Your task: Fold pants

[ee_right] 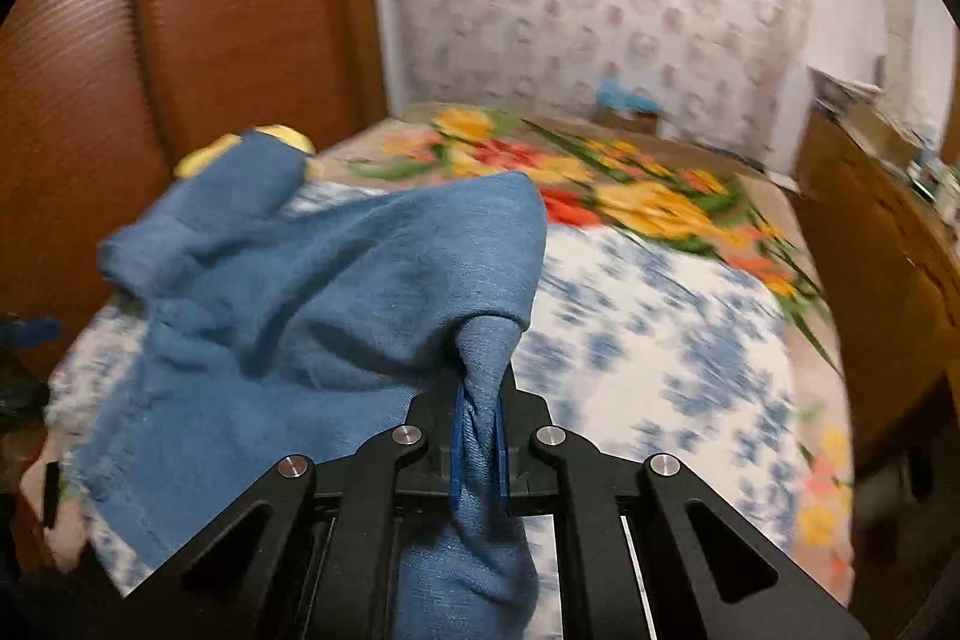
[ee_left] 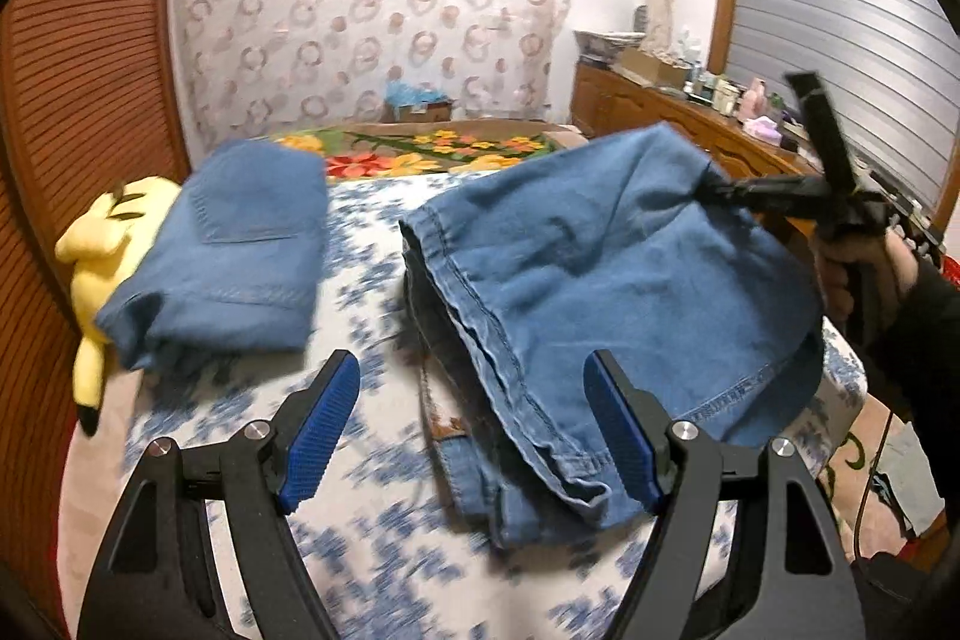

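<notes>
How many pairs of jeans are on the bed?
2: folded jeans lie at the bed's left beside a yellow plush toy; jeans on the right are pinched by the right gripper. Others may be hidden.

folded pants (ee_left: 222, 244) left on bed (ee_left: 372, 460) | plush toy (ee_left: 108, 244) behind | second pants (ee_left: 588, 292) right

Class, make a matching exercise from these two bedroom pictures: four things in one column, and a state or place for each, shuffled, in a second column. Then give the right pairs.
Column one:
1. left gripper
2. right gripper
3. folded pants
4. yellow plush toy

Column two:
A. clamped on blue denim
B. partly under the folded pants, at the bed's edge
C. open, holding nothing
D. lying flat on the blue-patterned sheet

Pairs: 1-C, 2-A, 3-D, 4-B
</notes>
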Tool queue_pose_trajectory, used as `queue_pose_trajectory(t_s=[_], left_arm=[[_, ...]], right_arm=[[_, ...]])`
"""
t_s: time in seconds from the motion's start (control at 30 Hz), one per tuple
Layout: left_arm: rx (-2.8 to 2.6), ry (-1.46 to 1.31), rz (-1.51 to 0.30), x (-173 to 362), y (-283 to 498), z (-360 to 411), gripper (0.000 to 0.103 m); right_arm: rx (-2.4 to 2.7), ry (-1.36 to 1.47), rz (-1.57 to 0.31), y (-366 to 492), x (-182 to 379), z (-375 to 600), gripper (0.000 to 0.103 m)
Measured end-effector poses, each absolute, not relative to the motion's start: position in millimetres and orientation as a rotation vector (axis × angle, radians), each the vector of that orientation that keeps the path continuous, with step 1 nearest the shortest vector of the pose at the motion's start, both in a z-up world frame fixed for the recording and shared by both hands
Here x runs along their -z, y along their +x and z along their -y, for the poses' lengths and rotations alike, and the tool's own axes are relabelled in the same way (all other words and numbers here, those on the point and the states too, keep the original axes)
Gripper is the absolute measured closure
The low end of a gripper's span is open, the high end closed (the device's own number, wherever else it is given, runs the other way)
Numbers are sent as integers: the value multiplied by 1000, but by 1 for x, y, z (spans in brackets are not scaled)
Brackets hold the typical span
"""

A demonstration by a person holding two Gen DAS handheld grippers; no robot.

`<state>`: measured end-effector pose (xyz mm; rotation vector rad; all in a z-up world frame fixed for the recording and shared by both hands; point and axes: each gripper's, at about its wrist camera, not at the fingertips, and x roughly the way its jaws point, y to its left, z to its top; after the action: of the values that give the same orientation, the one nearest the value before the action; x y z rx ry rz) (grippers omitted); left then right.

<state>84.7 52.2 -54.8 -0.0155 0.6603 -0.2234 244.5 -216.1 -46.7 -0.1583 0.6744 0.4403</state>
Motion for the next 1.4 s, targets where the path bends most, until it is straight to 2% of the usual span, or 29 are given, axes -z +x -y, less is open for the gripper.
queue_pose_trajectory(t_s=[0.03,0.1,0.17,0.27,0.33,0.43,0.7,0.9,0.97,1.0,1.07,1.17,1.4], left_arm=[[234,-16,-662,55,88,-48,25],[251,-13,-667,57,92,-38,25],[267,-8,-675,60,96,-30,25],[282,5,-693,67,101,-20,25],[286,13,-705,73,102,-15,25],[278,22,-724,81,104,-11,25],[250,17,-771,100,111,-12,25],[225,1,-800,112,111,-22,25],[229,-10,-802,114,111,-26,25],[230,-14,-803,115,111,-26,25],[230,-13,-802,115,110,-26,25],[233,-14,-803,116,110,-27,25],[223,-23,-796,112,104,-34,25]], right_arm=[[-446,-149,-698,248,52,222,91],[-409,-134,-698,246,60,236,81],[-407,-103,-701,239,65,246,56],[-419,-60,-706,221,75,259,40],[-420,-43,-718,206,86,263,33],[-413,-30,-732,184,91,263,31],[-409,72,-780,164,101,272,30],[-431,52,-746,151,103,265,31],[-445,37,-741,145,103,260,44],[-444,38,-739,145,103,261,46],[-452,42,-736,144,102,257,60],[-474,59,-720,142,96,250,74],[-487,35,-625,129,67,240,83]])
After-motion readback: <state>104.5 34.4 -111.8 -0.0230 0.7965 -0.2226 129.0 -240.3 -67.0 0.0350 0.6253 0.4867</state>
